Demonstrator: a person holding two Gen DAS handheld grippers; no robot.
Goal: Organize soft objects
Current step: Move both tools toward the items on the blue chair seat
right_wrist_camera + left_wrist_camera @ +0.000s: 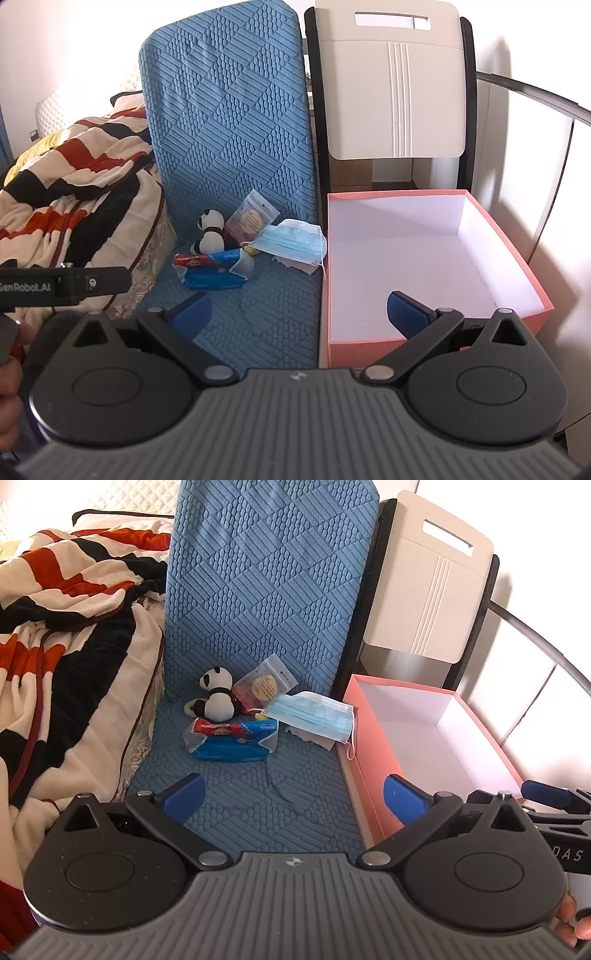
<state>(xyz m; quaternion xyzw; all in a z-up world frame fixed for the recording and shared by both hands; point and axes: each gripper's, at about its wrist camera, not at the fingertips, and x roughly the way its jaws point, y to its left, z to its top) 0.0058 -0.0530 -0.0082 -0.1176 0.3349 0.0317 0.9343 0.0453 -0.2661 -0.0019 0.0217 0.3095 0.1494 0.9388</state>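
On the blue quilted chair seat (258,797) lie a small panda plush (216,698), a clear pouch with a round tan label (266,686), a blue face mask (317,716) and a red-and-blue tissue pack (232,740). The same pile shows in the right wrist view: panda plush (211,232), face mask (291,242), tissue pack (212,271). An empty pink box with a white inside (428,266) stands to the right of the seat. My left gripper (293,799) is open, short of the pile. My right gripper (299,314) is open over the seat and box edge.
A red, black and cream blanket (62,635) is heaped on the left. A white chair back (391,81) rises behind the pink box (424,738). The blue backrest (229,118) stands behind the pile. A hand (569,919) holds the right gripper.
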